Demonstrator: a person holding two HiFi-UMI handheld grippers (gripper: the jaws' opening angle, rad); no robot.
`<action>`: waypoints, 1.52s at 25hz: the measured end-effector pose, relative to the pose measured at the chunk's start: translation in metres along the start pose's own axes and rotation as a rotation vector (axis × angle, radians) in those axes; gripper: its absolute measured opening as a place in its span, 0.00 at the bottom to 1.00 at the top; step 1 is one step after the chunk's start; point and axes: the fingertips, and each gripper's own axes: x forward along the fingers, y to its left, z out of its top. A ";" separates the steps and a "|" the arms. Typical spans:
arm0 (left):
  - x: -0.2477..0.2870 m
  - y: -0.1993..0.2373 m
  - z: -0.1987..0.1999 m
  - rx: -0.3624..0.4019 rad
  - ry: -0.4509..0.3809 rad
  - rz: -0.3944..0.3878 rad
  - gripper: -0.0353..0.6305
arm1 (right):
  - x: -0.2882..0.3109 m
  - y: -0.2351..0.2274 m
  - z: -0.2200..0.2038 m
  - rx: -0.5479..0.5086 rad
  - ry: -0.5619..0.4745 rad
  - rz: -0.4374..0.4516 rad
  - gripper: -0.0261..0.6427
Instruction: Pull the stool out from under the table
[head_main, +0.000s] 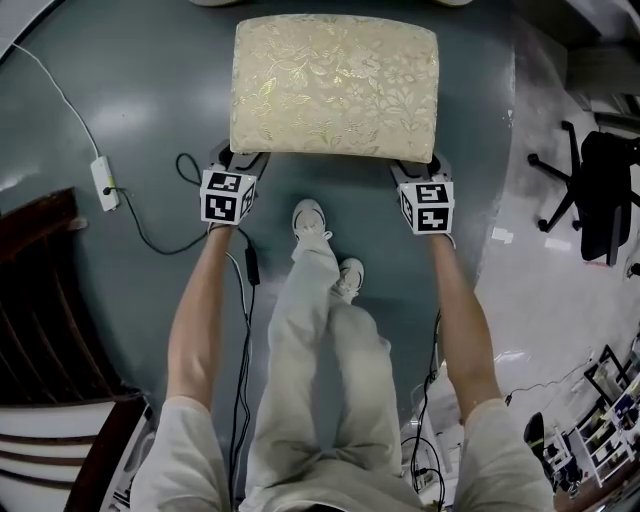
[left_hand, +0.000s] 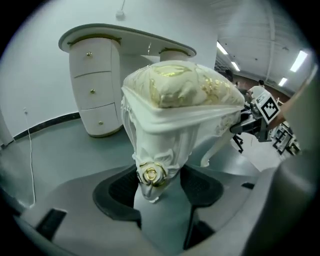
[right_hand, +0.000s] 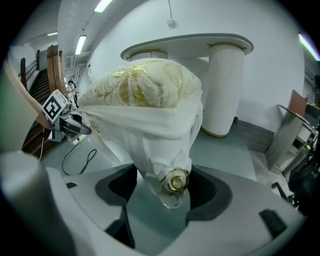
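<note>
Stool, its brocade cushion running long from left to right, stands on the grey floor straight ahead of the person. The white dressing table lies beyond its far side. Both tongs meet the near edge evenly: the left gripper is clamped on the near-left leg, the right gripper on the near-right leg. An equal, straight draw towards the person's shoes looks called for.
</note>
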 end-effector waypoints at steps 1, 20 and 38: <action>-0.002 -0.002 -0.003 -0.001 0.003 -0.002 0.44 | -0.002 0.002 -0.003 0.001 0.001 0.001 0.49; -0.091 -0.011 -0.017 -0.096 -0.036 0.064 0.28 | -0.085 0.010 -0.010 0.041 0.019 -0.040 0.32; -0.256 -0.073 0.163 -0.103 -0.245 -0.014 0.07 | -0.247 0.030 0.155 0.014 -0.137 -0.011 0.03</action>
